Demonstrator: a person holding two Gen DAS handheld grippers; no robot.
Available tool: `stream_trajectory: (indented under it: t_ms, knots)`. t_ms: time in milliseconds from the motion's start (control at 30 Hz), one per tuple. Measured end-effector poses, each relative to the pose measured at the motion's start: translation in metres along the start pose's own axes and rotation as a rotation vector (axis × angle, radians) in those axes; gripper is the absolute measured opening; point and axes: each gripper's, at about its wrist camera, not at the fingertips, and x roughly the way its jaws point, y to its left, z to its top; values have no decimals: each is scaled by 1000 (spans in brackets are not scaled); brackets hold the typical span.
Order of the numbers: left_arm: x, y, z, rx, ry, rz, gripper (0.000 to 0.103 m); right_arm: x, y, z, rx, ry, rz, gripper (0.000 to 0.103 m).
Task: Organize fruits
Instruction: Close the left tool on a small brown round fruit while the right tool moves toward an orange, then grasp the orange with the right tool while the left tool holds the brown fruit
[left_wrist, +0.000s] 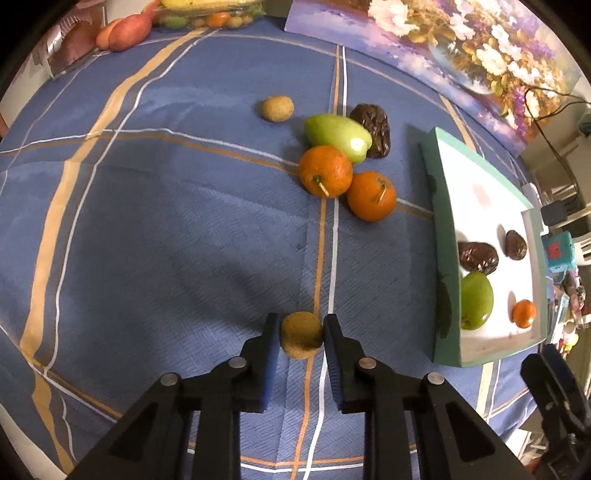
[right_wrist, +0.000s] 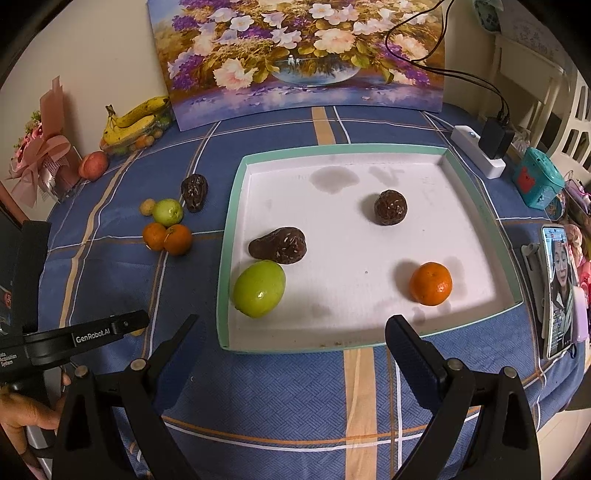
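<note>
Left wrist view: the left gripper (left_wrist: 301, 332) points steeply down at the cloth, its jaws closed in on a small tan fruit (left_wrist: 301, 334), both pads against its sides.
Right gripper (right_wrist: 291, 343): jaws spread wide, nothing between them, hanging just in front of the tray (right_wrist: 476, 192).
Step in hand: I'd judge this the pickup of the tan fruit, which sits on the cloth (left_wrist: 147, 229) to the left of the tray, near its front corner.
Next move: probably a lift and a carry rightward over the tray's rim, with a firm enough pinch that the round fruit doesn't roll out.
Fruit's look: round, dull tan, rough-skinned, smaller than the oranges (left_wrist: 325, 171).
Left of tray: two oranges, a green fruit (left_wrist: 336, 133), a dark wrinkled one (left_wrist: 373, 127) and another tan one (left_wrist: 277, 108), clustered.
In tray: two dark fruits, one green, one orange.
</note>
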Motion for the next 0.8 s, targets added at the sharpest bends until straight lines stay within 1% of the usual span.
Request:
stream_trajectory:
  t_ms: [167, 300, 400, 533, 667, 800]
  knots:
    - [-21, -3, 6, -17, -95, 15, 25, 2, 3, 3, -8, -5, 11, 97]
    - [-31, -1, 15, -42, -154, 23, 25, 1, 11, 12, -24, -35, 35, 97]
    - [-35, 4, 24, -66, -191, 31, 25, 1, 23, 21, -60, -68, 60, 97]
    - [-39, 16, 39, -101, -223, 23, 25, 9, 40, 35, -105, -95, 123, 97]
    - [-41, 27, 48, -146, -241, 14, 25, 21, 56, 42, -140, -88, 192, 97]
    - [-34, 39, 60, -181, -240, 23, 25, 35, 68, 51, -151, -81, 225, 97]
